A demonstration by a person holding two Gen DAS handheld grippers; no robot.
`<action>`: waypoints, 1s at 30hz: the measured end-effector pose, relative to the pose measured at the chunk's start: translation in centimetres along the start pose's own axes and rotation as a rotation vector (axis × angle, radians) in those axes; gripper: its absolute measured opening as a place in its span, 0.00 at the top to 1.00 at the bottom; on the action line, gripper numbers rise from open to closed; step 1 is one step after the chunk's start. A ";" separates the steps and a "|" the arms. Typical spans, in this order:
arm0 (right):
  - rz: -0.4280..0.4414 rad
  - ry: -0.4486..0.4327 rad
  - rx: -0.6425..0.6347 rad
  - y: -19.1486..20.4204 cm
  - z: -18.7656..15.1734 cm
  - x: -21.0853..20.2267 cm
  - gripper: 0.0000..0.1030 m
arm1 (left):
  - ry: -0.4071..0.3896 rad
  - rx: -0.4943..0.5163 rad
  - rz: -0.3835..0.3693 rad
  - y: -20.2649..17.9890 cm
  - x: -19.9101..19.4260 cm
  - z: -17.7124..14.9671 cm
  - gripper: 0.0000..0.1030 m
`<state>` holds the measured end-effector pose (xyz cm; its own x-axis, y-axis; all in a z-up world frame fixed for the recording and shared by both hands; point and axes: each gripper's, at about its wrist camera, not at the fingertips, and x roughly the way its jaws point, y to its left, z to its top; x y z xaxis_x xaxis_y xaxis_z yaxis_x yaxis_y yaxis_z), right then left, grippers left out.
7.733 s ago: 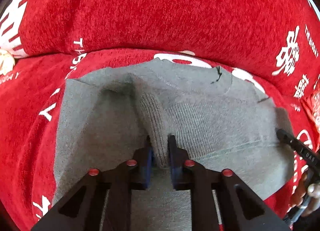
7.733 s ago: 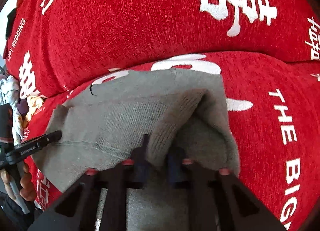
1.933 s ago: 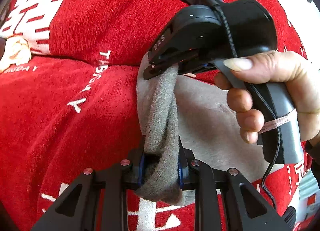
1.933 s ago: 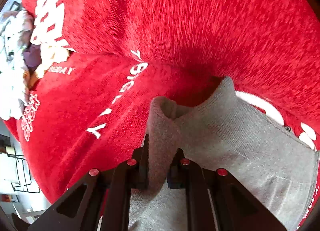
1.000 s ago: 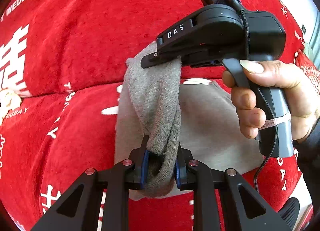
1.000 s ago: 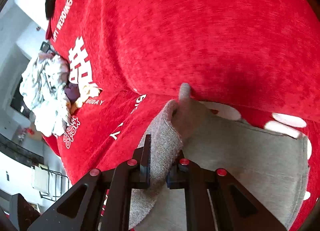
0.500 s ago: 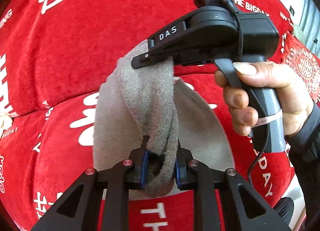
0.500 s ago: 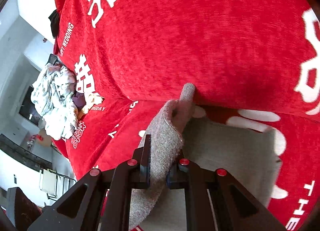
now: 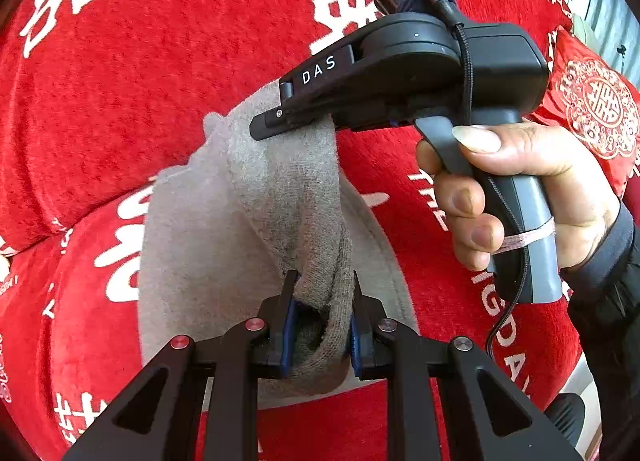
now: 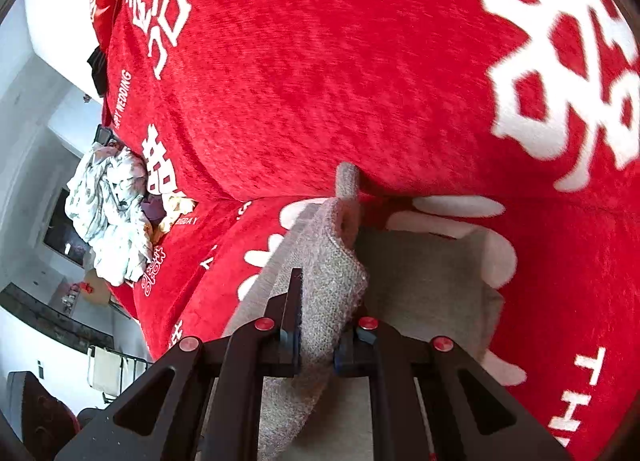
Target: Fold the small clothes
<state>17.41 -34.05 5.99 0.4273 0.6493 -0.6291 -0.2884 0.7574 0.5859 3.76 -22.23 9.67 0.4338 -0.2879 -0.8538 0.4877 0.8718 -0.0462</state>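
garment: grey knit piece [image 9: 248, 229], small, soft, ribbed at the gathered edge. Lower part lay on the red printed cover [image 9: 120, 81] of the seat; upper edge was lifted clear of it.
L gripper [image 9: 322, 325]: pinched tight on a bunched fold of the grey knit; cloth filled the gap betw. the blue pads, a loop hung below them.
R gripper [image 10: 318, 325]: narrow, clamped on another bunched bit of the same edge; in L view I saw its black body, held by a hand [image 9: 520, 197], w/ cloth draping from its tip.
key relation: the held edge ran from my L grip up and away to the R grip, so long axis of the lifted fold lay roughly along the L cam's line of sight. R sat farther, toward the backrest; L nearer the seat front.
rest of cloth: spread flat under and to the left of the lifted edge in L view; to the right of the grip in R view.
judgement: edge looked ready to be carried over the flat part; both grips would need to travel together or the knit would likely twist.
look: clean, no print seen, slack, sagging betw. grips.
bkgd: heap of pale clothes [image 10: 108, 213] at far end of seat, well apart.
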 end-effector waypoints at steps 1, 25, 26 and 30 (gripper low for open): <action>-0.002 0.000 0.006 -0.5 -0.2 -0.1 0.89 | 0.008 0.003 0.000 -0.4 0.5 0.1 0.78; -0.115 -0.026 0.180 -7.2 -3.5 -1.3 0.85 | 0.002 -0.127 -0.191 -0.2 1.5 -1.2 0.23; -0.116 -0.034 0.181 -7.1 -4.0 -2.1 0.83 | 0.000 -0.120 -0.196 0.0 1.0 -1.5 0.23; -0.063 -0.051 0.185 -6.0 -7.7 -5.1 0.80 | -0.028 -0.106 -0.204 1.7 -1.9 -4.0 0.23</action>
<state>10.34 -41.31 1.74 0.4835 0.5932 -0.6437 -0.0996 0.7678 0.6329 0.72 -18.60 9.17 0.3561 -0.4717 -0.8067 0.4857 0.8309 -0.2714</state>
